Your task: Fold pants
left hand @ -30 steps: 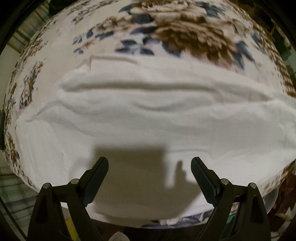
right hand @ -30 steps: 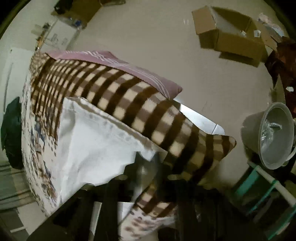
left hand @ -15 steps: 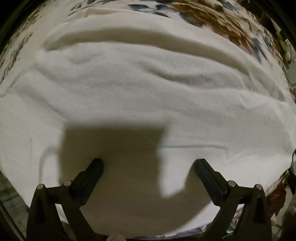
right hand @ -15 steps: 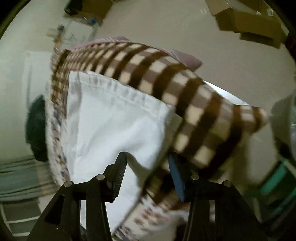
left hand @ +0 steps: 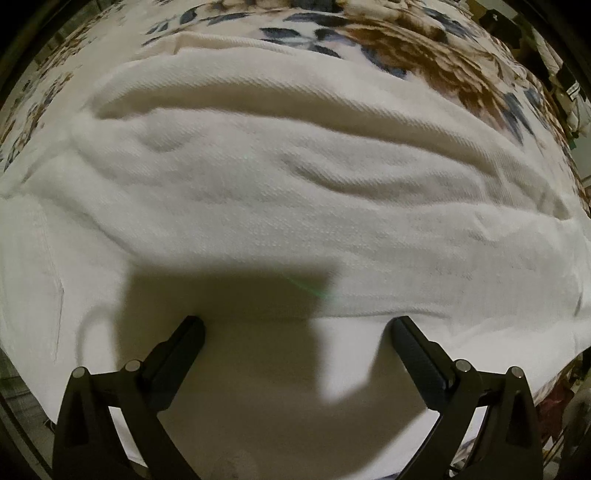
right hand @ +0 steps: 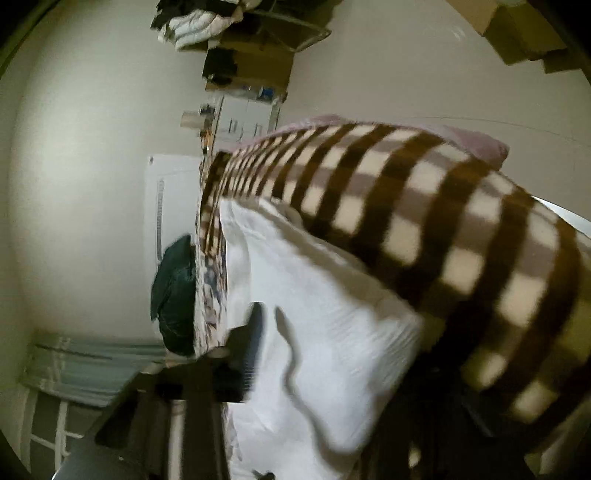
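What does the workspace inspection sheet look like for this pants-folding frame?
Surface: floral blanket covering the work area, with a brown checked blanket at its end.
Job's things: white pants spread flat, wrinkled.
Clutter: dark garment at the blanket's edge.
Grippers: left gripper open over the pants; right gripper blurred, one finger showing beside the pants, state unclear.
Cables: nothing seen.
Surroundings: pale floor, cardboard boxes, stacked belongings.
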The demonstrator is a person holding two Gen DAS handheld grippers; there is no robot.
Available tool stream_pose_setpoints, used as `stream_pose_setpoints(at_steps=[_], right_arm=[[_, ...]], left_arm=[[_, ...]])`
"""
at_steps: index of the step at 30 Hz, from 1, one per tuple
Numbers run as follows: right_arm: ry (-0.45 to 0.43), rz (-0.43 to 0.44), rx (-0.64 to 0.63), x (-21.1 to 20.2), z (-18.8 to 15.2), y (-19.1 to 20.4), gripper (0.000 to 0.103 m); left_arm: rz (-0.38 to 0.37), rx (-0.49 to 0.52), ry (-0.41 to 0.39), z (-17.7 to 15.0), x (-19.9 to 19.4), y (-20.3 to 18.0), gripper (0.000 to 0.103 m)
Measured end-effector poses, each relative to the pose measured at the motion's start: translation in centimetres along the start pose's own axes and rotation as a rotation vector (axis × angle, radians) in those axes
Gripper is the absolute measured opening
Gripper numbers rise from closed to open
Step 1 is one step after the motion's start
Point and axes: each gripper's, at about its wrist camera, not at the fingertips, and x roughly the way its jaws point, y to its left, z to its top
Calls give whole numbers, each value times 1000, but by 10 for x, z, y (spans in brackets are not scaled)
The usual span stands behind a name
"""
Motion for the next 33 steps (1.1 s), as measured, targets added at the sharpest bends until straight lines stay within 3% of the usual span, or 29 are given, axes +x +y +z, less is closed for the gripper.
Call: stream_pose_setpoints(at_steps=[3, 6, 8, 9, 16, 20, 25, 28, 33], right_arm=[[8, -25, -43, 14, 3, 17, 18], [39, -119, -85, 30, 6, 25, 21], [30, -159, -98, 28, 6, 36, 15], [19, -181, -121, 24, 4, 47, 10], [-20, -194, -277, -12, -41, 158, 8], [6, -198, -395, -14, -94, 226, 8], [58, -233, -613, 14, -195, 289, 8], [136, -271, -724, 54, -268, 297, 8], [304, -360, -909, 133, -382, 268, 8]], left_arm=[[7, 2, 12, 16, -3, 1, 103], [17, 1, 19, 19, -12, -6, 103], [14, 0, 17, 21, -19, -9, 103], [11, 0, 13, 22, -23, -11, 103], [-49, -38, -17, 25, -73, 0, 103], [-66, -48, -61, 23, -108, 25, 103], [-53, -94, -108, -1, -126, 77, 103], [-38, -152, -109, -13, -130, 113, 103], [10, -249, -83, -28, -121, 181, 103]])
